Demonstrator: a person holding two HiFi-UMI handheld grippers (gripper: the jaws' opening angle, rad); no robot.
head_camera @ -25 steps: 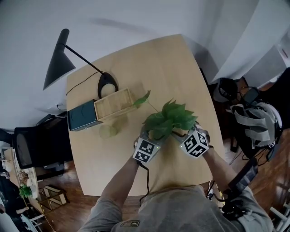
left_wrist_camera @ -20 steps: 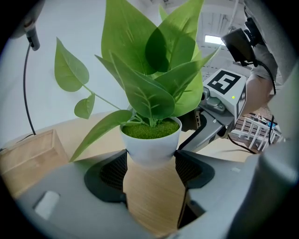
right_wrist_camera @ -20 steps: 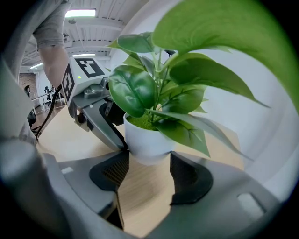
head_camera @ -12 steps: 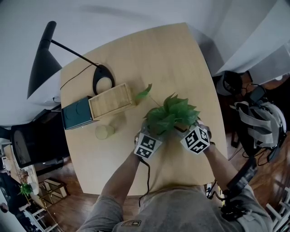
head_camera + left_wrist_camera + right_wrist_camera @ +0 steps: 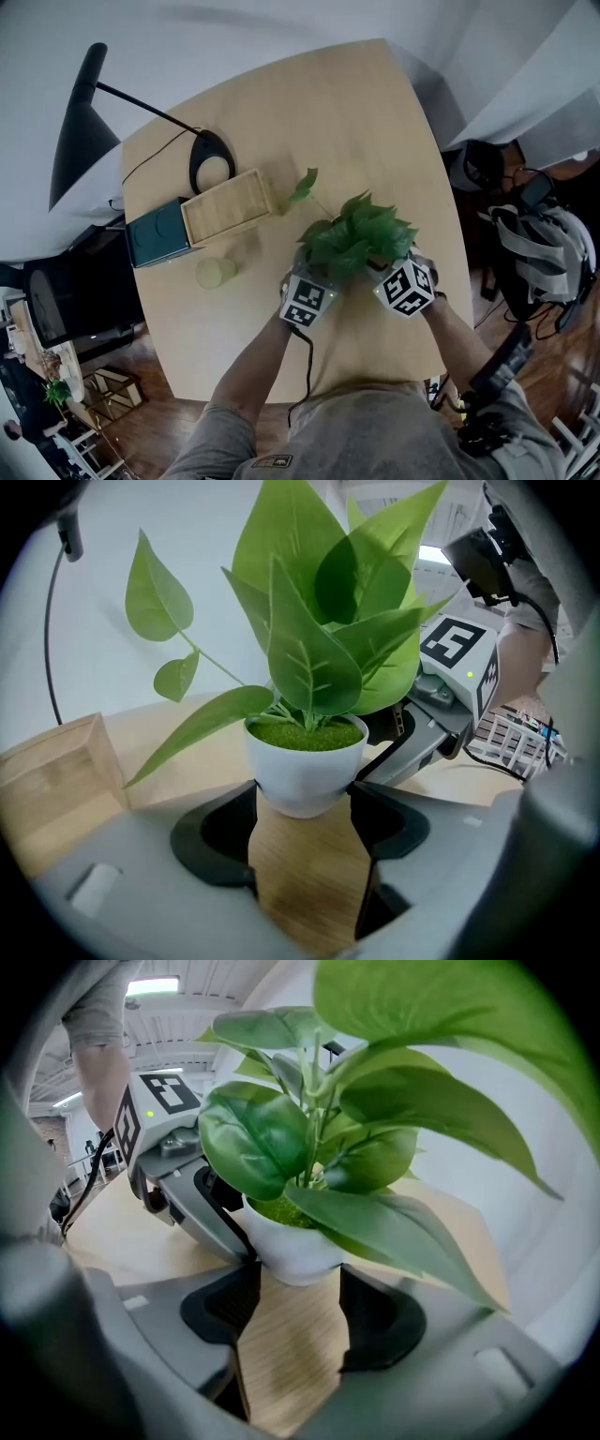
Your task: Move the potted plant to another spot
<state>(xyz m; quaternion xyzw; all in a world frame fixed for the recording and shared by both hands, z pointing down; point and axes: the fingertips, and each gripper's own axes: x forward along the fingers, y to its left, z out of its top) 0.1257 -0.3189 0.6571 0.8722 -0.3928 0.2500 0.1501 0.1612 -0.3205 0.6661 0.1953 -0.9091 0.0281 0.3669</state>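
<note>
Pinching the pot (image 5: 305, 761) from opposite sides, left claw (image 5: 303, 786) and right claw (image 5: 298, 1267) keep their grip; plant (image 5: 356, 239) sits slightly lower over counter (image 5: 356, 122) than before.

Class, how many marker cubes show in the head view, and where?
2: one cube on the left gripper, lower left of the potted plant; the other on the right gripper, lower right. None hidden.

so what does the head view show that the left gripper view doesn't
Only the head view: the teal box and pale green cylinder. Only the left gripper view: the small white round pot, clamped in the left tongs. Both: the green leafy plant, the light wooden box and the right tongs.
</note>
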